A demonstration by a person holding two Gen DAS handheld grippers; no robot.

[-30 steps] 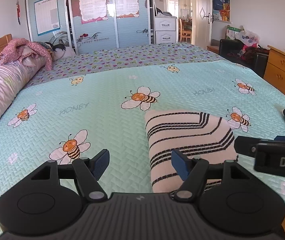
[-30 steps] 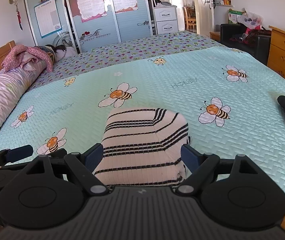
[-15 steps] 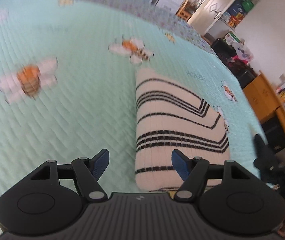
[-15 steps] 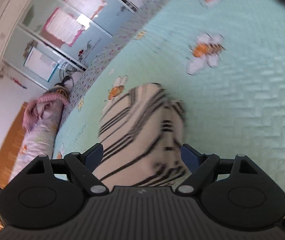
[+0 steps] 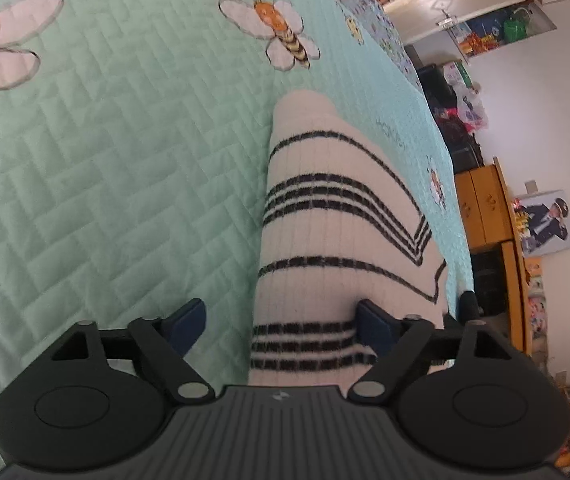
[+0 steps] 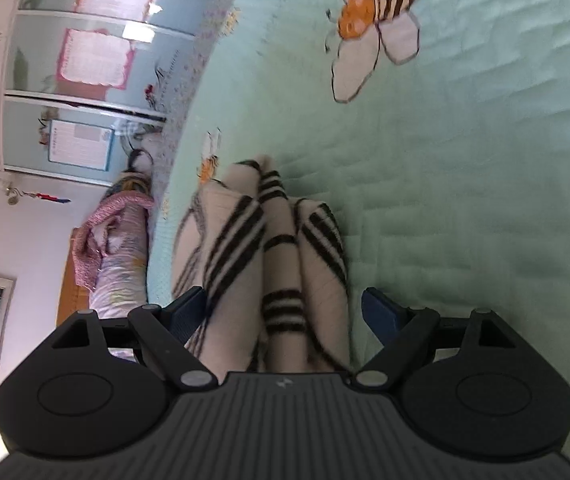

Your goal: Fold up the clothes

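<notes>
Both grippers are held wide open: the left gripper (image 5: 281,322) straddles one edge of the striped sweater (image 5: 337,232), and the right gripper (image 6: 283,312) frames its bunched end. Beneath both, ahead and to the sides, the bed's quilted cover (image 5: 117,152) is spread. Between the spread fingers the sweater is seen compactly folded, stretching forward. If only the top layer were pinched, the fold could be pulled apart; cover fabric might also be caught.
</notes>
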